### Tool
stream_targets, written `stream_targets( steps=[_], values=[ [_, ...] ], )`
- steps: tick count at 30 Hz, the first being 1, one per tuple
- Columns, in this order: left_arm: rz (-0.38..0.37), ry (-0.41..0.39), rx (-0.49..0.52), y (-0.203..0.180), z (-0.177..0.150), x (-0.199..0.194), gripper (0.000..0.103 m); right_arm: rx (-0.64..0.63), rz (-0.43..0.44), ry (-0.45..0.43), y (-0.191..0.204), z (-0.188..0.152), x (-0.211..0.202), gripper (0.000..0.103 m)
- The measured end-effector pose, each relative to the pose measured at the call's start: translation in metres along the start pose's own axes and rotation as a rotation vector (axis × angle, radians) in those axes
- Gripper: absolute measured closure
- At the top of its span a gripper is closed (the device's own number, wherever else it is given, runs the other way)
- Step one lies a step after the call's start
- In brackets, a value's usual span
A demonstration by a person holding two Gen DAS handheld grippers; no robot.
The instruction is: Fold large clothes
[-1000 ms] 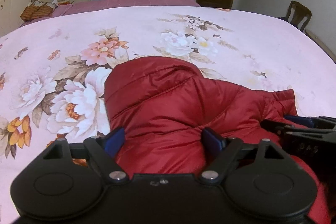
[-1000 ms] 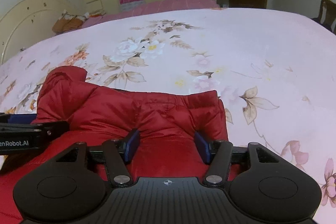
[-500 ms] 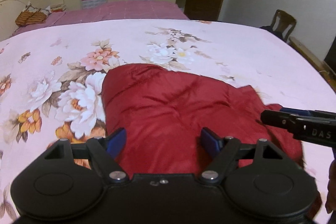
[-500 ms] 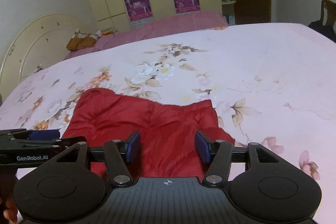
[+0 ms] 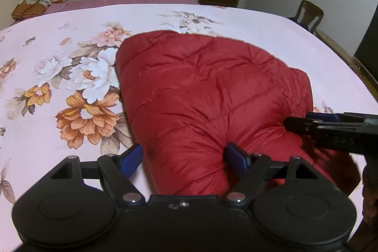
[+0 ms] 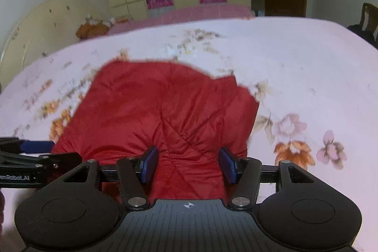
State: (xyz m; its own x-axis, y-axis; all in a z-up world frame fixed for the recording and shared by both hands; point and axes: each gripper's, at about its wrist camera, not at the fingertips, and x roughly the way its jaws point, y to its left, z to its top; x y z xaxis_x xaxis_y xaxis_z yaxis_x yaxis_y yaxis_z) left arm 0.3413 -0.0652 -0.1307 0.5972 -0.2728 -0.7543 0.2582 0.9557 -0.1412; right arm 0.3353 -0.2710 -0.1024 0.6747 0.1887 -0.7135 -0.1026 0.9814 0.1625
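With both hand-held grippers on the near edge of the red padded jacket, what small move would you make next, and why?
Probably carry both hand-held grippers forward together, laying the near edge over the far half. The left hand-held gripper and the right hand-held gripper each bunch a fold of the red padded jacket, which lies spread over the floral bedspread ahead.

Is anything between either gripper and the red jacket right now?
Nothing visible. The red jacket bulges between the blue pads of the left gripper and the right gripper, with only flowered bedspread around it.
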Motion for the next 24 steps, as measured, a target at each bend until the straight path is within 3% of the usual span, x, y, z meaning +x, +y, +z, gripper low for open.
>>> stream_targets(
  steps=[4, 10, 16, 24],
  values=[
    [-0.005, 0.019, -0.006, 0.003, 0.000, 0.004, 0.025, 0.030, -0.002, 0.023, -0.003, 0.000, 0.006, 0.046],
    [-0.020, 0.022, -0.017, 0.005, 0.001, -0.005, 0.024, 0.040, 0.023, -0.012, 0.000, -0.003, -0.034, 0.046],
    [-0.046, 0.045, -0.038, 0.006, 0.000, -0.009, 0.020, 0.033, 0.018, 0.018, 0.006, -0.026, -0.054, 0.046],
    [-0.083, 0.085, -0.095, 0.014, -0.008, 0.000, 0.012, 0.008, -0.005, 0.085, 0.010, -0.058, -0.048, 0.046]
  ],
)
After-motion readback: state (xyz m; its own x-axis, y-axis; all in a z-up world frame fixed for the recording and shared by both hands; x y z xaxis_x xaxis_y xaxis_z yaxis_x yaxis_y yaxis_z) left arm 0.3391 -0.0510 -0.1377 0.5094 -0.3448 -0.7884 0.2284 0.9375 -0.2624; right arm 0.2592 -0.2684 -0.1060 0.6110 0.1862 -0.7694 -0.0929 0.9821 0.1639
